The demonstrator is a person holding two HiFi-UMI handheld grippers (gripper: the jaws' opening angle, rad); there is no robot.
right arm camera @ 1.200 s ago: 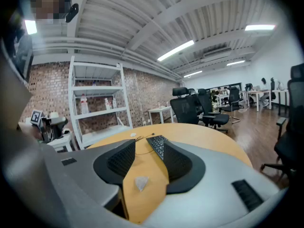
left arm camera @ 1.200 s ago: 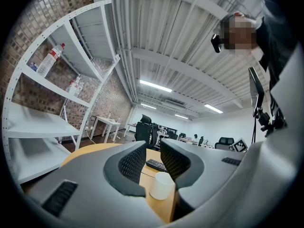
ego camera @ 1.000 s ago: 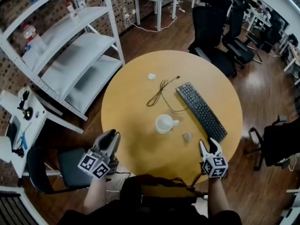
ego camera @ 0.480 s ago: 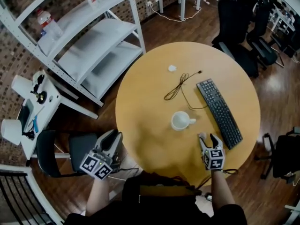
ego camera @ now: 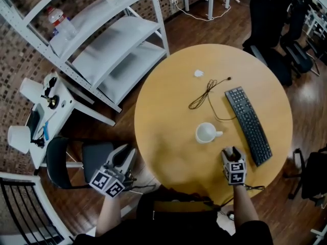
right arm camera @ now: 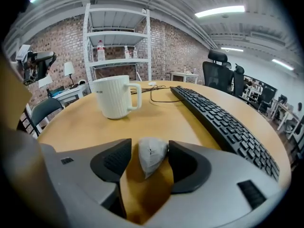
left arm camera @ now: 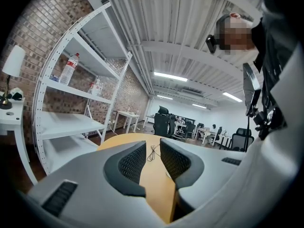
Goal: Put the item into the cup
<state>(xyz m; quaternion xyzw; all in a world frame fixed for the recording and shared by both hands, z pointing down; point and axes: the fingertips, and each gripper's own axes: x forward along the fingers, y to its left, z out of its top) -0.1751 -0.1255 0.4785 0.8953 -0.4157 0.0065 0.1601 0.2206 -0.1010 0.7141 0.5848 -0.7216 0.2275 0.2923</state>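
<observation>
Grey item between fingers, perhaps touching

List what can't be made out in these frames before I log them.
The item: head view, lost between the right tongs.
The print on the cup: right gripper view, too small to read.
A white scrap on the table, far side: head view, too small to identify.
The cup and item: left gripper view, blocked by the left tongs, whose own body fills the lower picture.
</observation>
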